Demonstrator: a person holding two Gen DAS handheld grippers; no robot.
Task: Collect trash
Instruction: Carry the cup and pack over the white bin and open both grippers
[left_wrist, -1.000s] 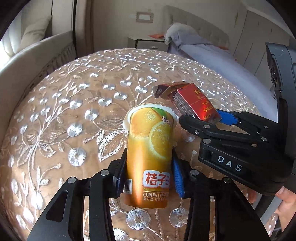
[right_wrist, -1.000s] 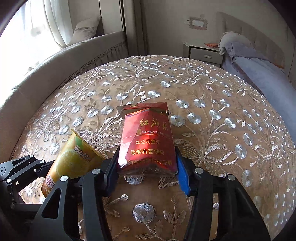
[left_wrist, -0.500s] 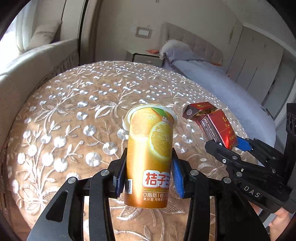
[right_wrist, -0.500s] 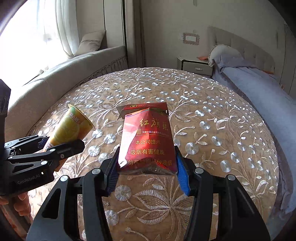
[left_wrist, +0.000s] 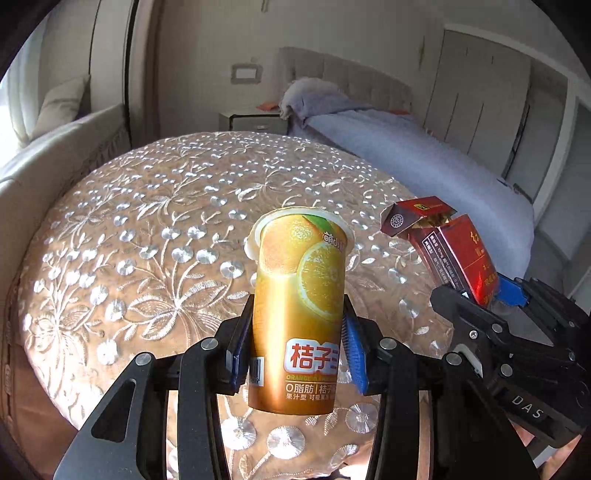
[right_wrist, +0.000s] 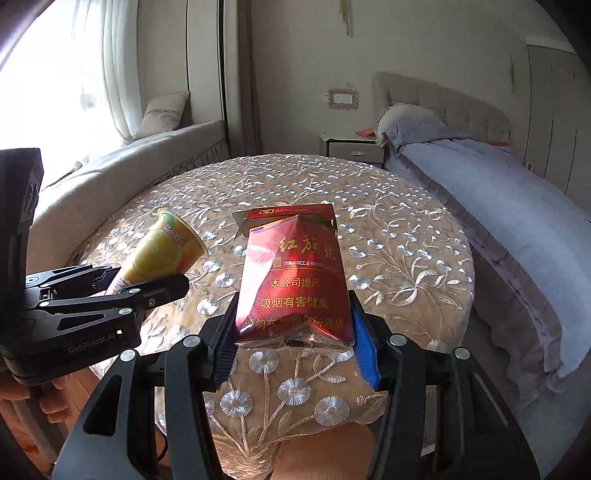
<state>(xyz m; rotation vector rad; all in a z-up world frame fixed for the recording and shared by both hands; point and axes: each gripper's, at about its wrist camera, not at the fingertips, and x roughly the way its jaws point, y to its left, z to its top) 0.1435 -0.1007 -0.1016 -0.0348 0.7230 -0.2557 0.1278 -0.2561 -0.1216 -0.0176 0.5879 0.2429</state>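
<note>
- Orange juice cup (left_wrist: 299, 314) clamped upright between the left gripper (left_wrist: 295, 350) blue pads, raised over the near edge of the round table (left_wrist: 155, 229), off the cloth.
- Red cigarette pack (right_wrist: 293, 280), flip lid open, pinched at its lower end by the right gripper (right_wrist: 293, 350), also lifted above the near table edge.
- Tablecloth: tan with silver embroidered flowers, covers the whole top and drapes over the rim.
- Room, left to right: bright window with sheer curtain (right_wrist: 110, 74), beige window seat (right_wrist: 122, 170) with a cushion (right_wrist: 164, 112), nightstand (right_wrist: 351, 146), wall switch plate (right_wrist: 343, 99), bed (right_wrist: 498, 192) with grey-blue bedding and padded headboard, wardrobe doors (left_wrist: 491, 107).
</note>
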